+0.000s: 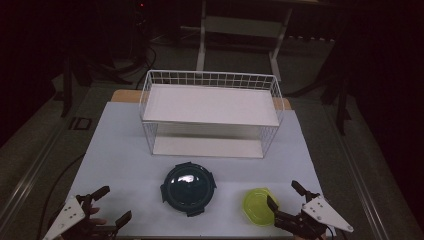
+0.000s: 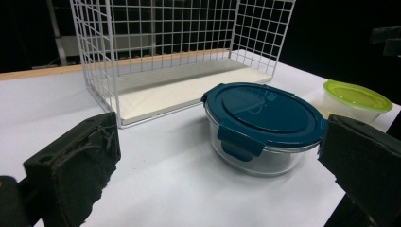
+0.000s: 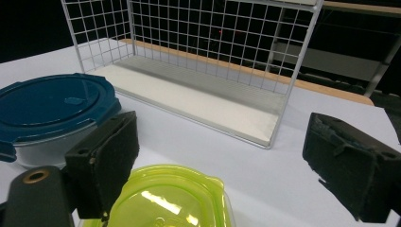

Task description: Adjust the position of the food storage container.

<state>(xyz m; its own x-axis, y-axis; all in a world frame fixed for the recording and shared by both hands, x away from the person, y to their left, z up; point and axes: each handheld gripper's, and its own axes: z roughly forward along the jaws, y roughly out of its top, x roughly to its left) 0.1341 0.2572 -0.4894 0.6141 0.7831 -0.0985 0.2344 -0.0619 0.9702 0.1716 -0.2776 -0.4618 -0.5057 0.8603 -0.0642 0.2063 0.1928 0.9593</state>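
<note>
Hovering at the table's (image 1: 125, 150) near edge, the left gripper (image 1: 111, 206) and right gripper (image 1: 285, 196) spread their jaws wide — both empty — flanking a blue-lidded container (image 1: 188, 188) and a green-lidded one (image 1: 259, 206).

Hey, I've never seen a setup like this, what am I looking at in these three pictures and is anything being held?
There is no robot arm here. A person sits at a white table with a hand-held gripper in each hand. The high view looks down from above: the left gripper is at lower left, the right gripper at lower right. The other two pictures come from cameras riding on the grippers, looking out between their black fingers.

On the table stand a white wire rack with two shelves, a round glass container with a dark blue clip lid, and a smaller container with a yellow-green lid.

Both grippers are open and hold nothing. The right one hovers right by the yellow-green container; one finger is at its edge.
</note>
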